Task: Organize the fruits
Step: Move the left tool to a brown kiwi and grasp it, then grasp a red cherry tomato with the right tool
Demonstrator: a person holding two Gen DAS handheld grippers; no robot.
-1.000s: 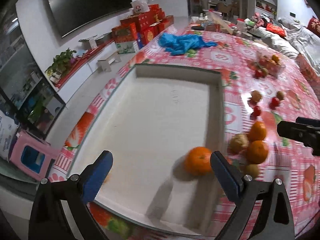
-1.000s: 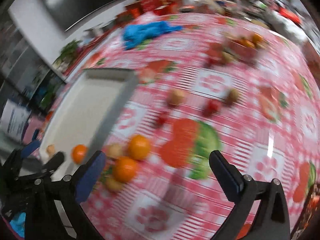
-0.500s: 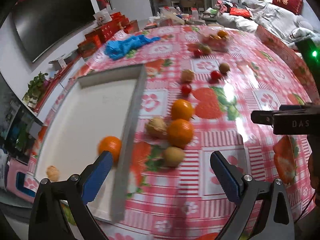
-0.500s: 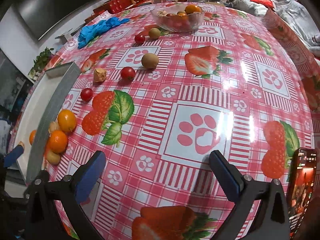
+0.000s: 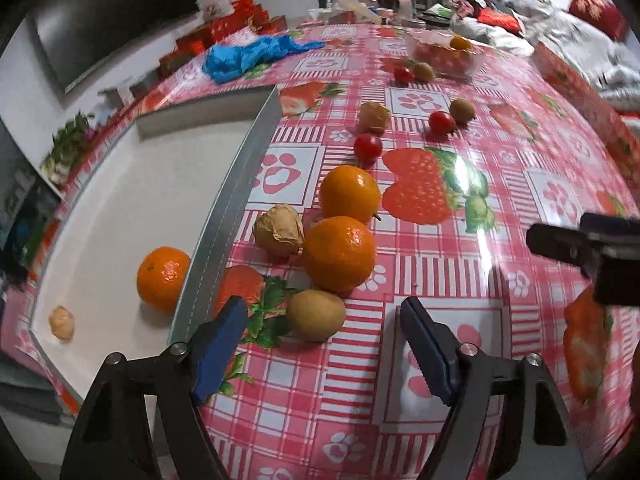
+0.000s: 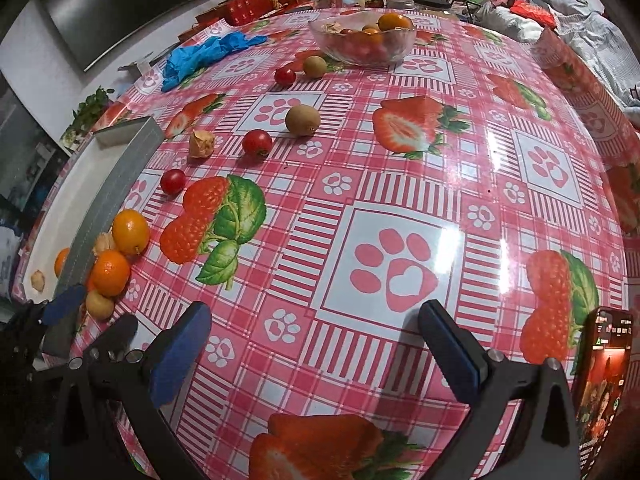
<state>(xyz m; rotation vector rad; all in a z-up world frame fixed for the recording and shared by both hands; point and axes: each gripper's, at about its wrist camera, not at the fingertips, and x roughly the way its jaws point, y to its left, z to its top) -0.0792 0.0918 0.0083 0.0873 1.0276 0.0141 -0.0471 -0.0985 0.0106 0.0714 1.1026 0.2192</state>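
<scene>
Left wrist view first: the left gripper (image 5: 322, 330), blue-padded, has just been closing its jaws, yet they stand apart with nothing pressed between them. Just ahead of the tips sits a small tan-green oval fruit (image 5: 316, 314) on the glossy red-checked tablecloth with strawberry prints (image 5: 440, 264). Touching or nearly touching it are a round orange mandarin (image 5: 339, 253), a second mandarin (image 5: 349, 194) beyond, and a papery brown husked fruit (image 5: 279, 230). Left of them, the white shallow tray with a grey wall (image 5: 224, 216) already holds one mandarin (image 5: 163, 278) and a pale small fruit (image 5: 61, 322). My read: the oval fruit is the pick in hand. Come down straight, straddle it squarely, and keep the left pad clear of the tray wall and the near mandarin, or the cluster rolls.

Right wrist view: the right gripper (image 6: 316, 334) hangs with jaws wide and empty over bare cloth. Cherry tomatoes (image 6: 257, 143), a fuzzy kiwi (image 6: 302, 120) and a clear glass bowl of fruit (image 6: 362, 46) lie farther off.
</scene>
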